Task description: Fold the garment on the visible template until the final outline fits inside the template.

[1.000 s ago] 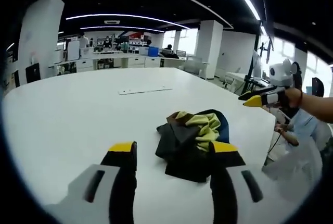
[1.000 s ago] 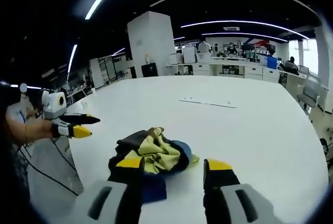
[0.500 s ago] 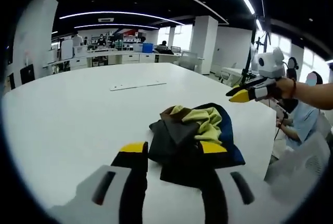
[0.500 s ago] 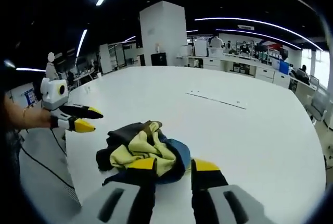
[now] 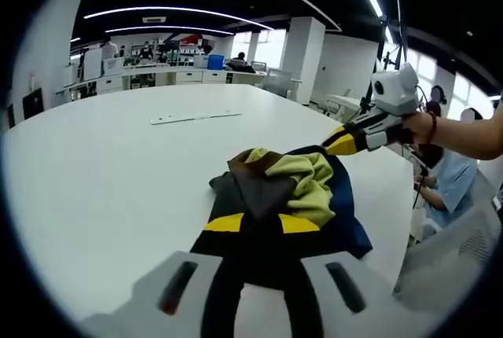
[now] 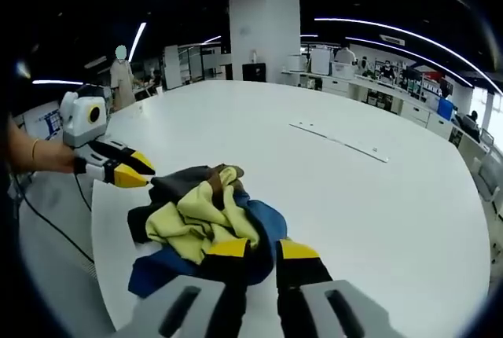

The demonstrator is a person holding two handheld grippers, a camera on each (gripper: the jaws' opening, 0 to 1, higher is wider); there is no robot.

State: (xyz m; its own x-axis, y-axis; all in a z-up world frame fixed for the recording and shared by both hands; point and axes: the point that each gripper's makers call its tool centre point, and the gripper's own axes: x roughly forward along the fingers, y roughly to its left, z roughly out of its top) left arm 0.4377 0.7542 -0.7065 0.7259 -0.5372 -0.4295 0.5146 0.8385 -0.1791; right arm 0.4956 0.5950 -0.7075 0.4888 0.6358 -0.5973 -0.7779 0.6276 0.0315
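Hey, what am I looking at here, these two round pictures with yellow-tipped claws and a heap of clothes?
A person holds a handheld gripper in each hand; a fisheye camera rides on each. In the left gripper view, the left gripper rises from the bottom, its jaws nearly together at the near edge of a crumpled garment; whether it pinches cloth is unclear. The right gripper enters from the right. In the right gripper view, that gripper's jaws are close together at the garment's edge. The garment, black, yellow and blue, lies bunched on a white table.

Bare table [image 6: 377, 196] all round crumpled garment [image 6: 200, 220]; only a flat strip [image 6: 338, 141] lies well beyond it; other gripper [image 6: 130, 171] beside garment's far edge
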